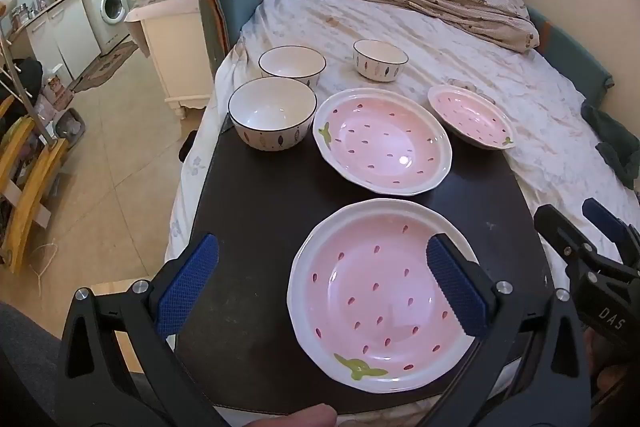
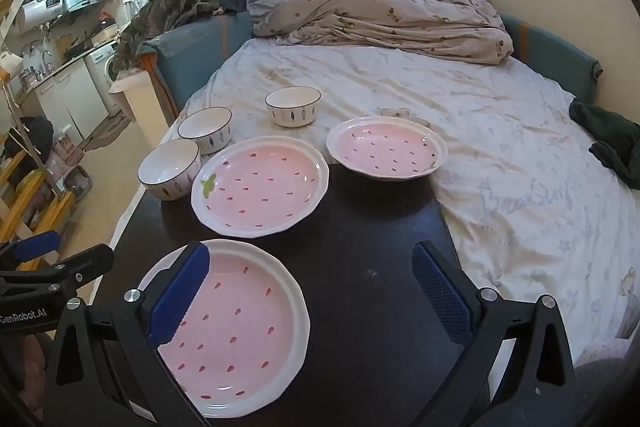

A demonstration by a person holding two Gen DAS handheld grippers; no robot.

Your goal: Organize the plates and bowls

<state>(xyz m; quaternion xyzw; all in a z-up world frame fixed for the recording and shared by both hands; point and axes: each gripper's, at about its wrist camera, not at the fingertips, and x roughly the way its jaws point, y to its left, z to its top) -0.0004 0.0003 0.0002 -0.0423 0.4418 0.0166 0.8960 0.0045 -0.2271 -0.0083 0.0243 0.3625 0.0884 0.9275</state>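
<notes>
A bed [image 2: 400,87] is carrying a dark desk [image 2: 360,227]. Three pink plates are lying there: the nearest [image 2: 240,327], the middle [image 2: 260,187], and the far [image 2: 386,149] half on the sheet. Three bowls [image 1: 272,119] are sitting beyond. The left tool [image 1: 320,287] and right tool [image 2: 312,295] are both gaping wide, holding nothing.

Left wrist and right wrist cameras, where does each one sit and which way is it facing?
Left wrist: on the left gripper, facing along the black board toward the bed; its open fingers, a fingertip and the right gripper show.
Right wrist: on the right gripper, facing likewise; its open fingers and the left gripper show.
Shared: three pink plates, nearest plate, and three bowls.
</notes>
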